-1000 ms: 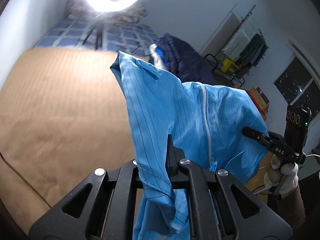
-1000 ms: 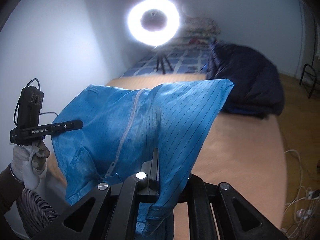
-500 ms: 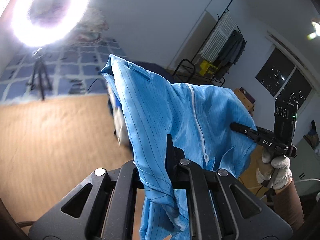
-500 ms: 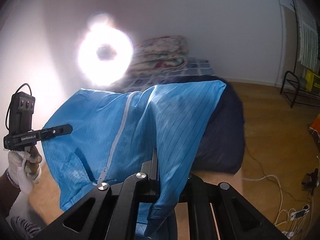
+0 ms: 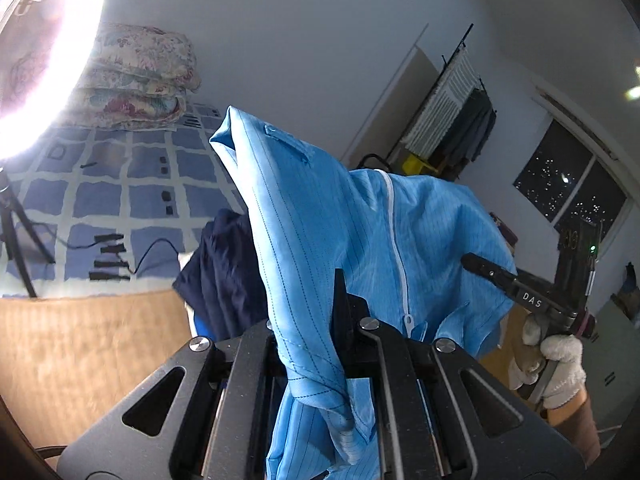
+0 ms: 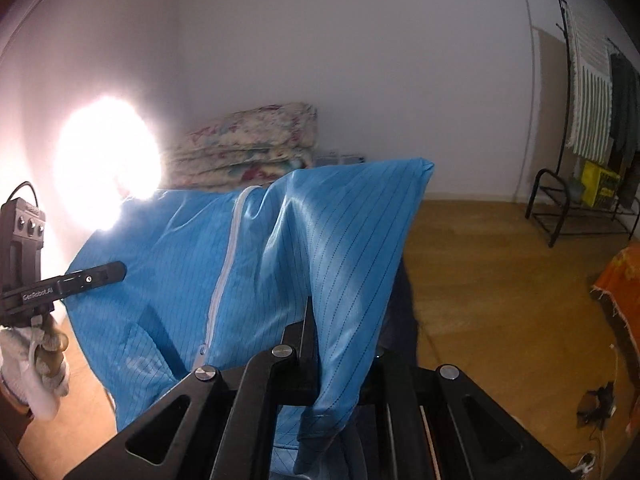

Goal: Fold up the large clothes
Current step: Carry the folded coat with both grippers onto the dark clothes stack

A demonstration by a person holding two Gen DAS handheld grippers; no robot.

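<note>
A large blue pinstriped garment [image 5: 320, 224] with a white zipper hangs in the air, stretched between both grippers. My left gripper [image 5: 336, 304] is shut on one edge of it. It also shows in the right wrist view [image 6: 112, 272], at the left. My right gripper [image 6: 310, 328] is shut on the other edge of the blue garment [image 6: 248, 256]. It also shows in the left wrist view [image 5: 476, 262], at the right, held by a gloved hand [image 5: 552, 364].
A tan table surface [image 5: 88, 356] lies below left. A dark navy garment [image 5: 224, 272] lies behind the blue one. A bright ring light [image 5: 60, 48] on a tripod, folded quilts [image 5: 136, 76], a clothes rack [image 6: 588, 128] and an orange cloth [image 6: 624, 292] stand around.
Both grippers have lifted and tilted upward with the garment. The table has dropped lower in both views, and the wall, quilts and rack have come into view.
</note>
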